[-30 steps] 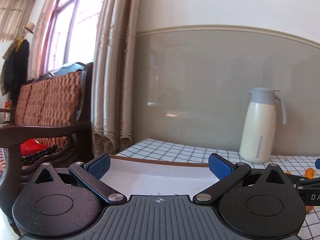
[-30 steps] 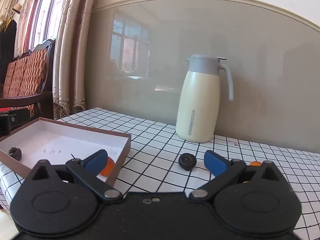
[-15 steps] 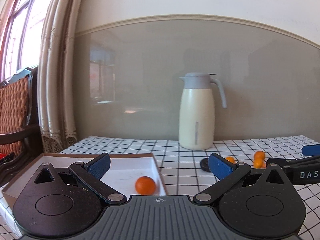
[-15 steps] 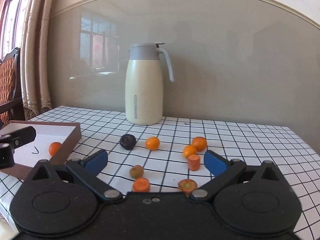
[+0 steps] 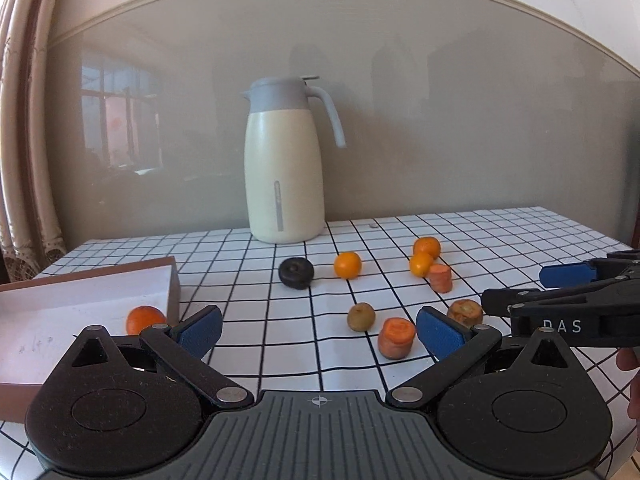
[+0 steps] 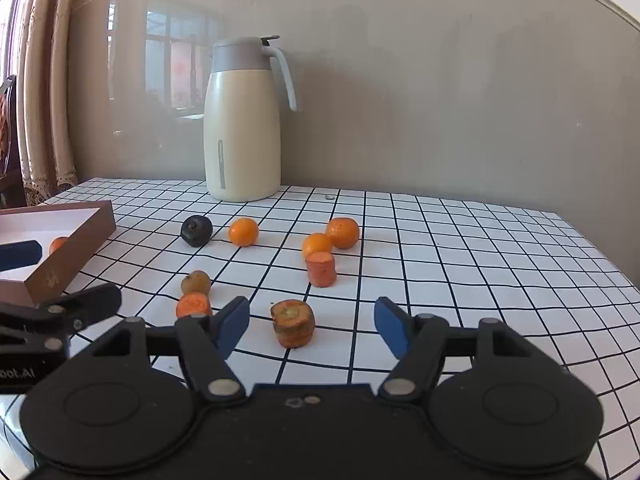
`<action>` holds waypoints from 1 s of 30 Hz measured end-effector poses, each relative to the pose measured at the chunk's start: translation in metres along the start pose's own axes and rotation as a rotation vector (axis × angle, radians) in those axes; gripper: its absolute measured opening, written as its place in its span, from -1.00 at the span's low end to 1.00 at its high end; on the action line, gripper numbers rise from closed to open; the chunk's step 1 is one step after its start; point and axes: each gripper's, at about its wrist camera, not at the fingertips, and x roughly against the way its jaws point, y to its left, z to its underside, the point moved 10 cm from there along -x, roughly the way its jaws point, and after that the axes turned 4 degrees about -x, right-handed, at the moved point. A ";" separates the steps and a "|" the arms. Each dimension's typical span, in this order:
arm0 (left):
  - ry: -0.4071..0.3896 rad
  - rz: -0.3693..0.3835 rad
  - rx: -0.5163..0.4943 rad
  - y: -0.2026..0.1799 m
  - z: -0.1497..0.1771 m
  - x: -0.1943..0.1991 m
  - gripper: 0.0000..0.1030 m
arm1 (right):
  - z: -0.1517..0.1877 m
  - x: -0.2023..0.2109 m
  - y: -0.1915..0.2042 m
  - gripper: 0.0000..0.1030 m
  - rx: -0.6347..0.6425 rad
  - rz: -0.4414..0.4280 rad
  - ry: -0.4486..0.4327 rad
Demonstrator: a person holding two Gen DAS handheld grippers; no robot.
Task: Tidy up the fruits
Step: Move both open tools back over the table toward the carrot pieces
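Fruits lie scattered over the tabletop [image 6: 460, 240]: a dark fruit [image 6: 196, 231] and an orange [image 6: 243, 231] toward 11 o'clock in the right wrist view, two more oranges [image 6: 342, 233] touching each other near 12, and a brownish fruit [image 6: 195, 282] at 10. Carrot pieces [image 6: 321, 268] sit among them, and one browned carrot stub [image 6: 293, 323] stands between the blue pads of the right tool [image 6: 312, 326], whose jaws are closing without touching it. A second ago that tool stood fully spread beside the box, with only the dark fruit ahead of it. The left tool [image 5: 318, 330] is spread wide and empty, a carrot piece [image 5: 396, 338] just inside its right pad; a second ago it faced the window, curtain and a wooden chair, with the box under it. Now both views have swung toward the wall and the fruit. One orange [image 5: 145, 319] rests in the shallow brown box [image 5: 80, 304] at 9 o'clock in the left view. A cream jug [image 6: 242, 120] with a grey lid stands at 12 against the wall. The tabletop wears a white cloth with a black grid. Behind it runs a glossy grey wall panel under a pale moulding, reflecting a window; curtains [image 6: 44, 100] hang at 9 o'clock.
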 end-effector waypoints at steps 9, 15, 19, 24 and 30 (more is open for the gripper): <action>0.108 0.084 -0.019 -0.033 0.017 -0.035 0.25 | 0.022 -0.023 -0.007 -0.11 -0.004 -0.063 0.108; 0.143 0.110 0.004 -0.043 0.022 -0.055 0.06 | 0.019 -0.035 -0.001 -0.30 0.014 -0.088 0.121; 0.181 0.122 0.039 -0.044 0.025 -0.065 -0.05 | 0.018 -0.045 0.000 -0.33 0.010 -0.093 0.141; 0.228 0.154 0.056 -0.045 0.027 -0.072 -0.06 | 0.019 -0.053 0.002 -0.39 0.014 -0.092 0.165; 0.239 0.166 0.066 -0.045 0.024 -0.082 -0.15 | 0.015 -0.062 0.000 -0.43 -0.011 -0.099 0.174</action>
